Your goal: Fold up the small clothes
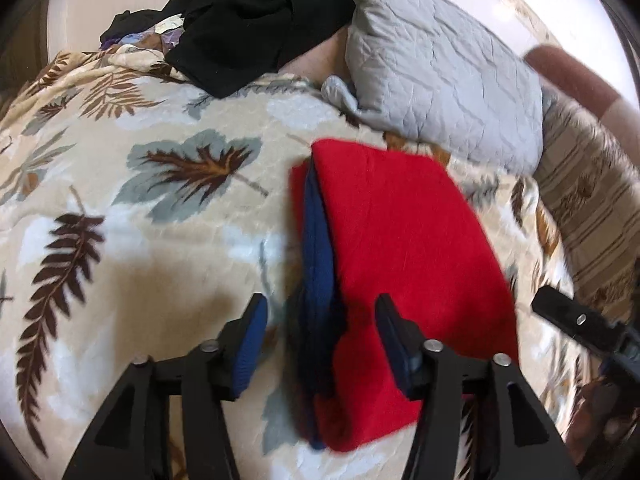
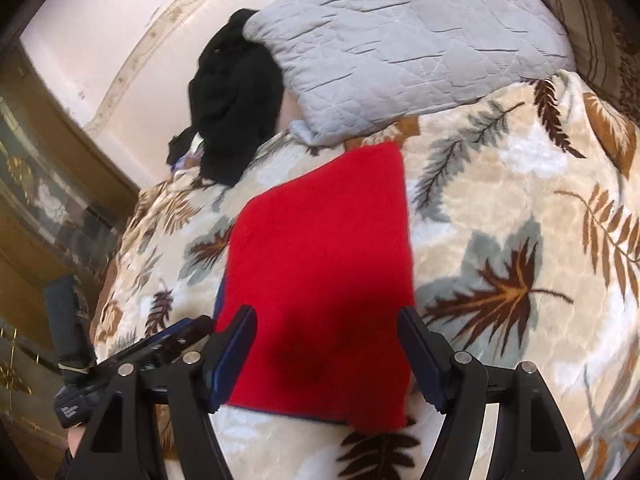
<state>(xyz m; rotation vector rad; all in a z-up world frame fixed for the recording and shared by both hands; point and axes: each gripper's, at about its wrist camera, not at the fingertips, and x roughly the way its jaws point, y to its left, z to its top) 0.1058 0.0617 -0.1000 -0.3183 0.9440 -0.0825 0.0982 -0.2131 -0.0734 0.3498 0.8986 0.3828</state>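
1. red garment [image 1: 404, 256]: folded into a flat rectangle with a blue layer [image 1: 318, 248] showing along its left edge; lies on the leaf-print blanket [image 1: 168, 184], just in front of the grey quilted pillow [image 1: 436, 64].
2. left gripper [image 1: 322, 312]: jaws parted, above the garment's blue edge, pads pressing on nothing.
3. right gripper [image 2: 326, 320]: jaws spread wide over the near end of the red garment [image 2: 324, 264], nothing grasped.
4. black clothes [image 1: 256, 16]: loose heap at the far side of the blanket, beside the pillow.
5. striped cushion [image 1: 592, 216]: right of the pillow in the left wrist view.
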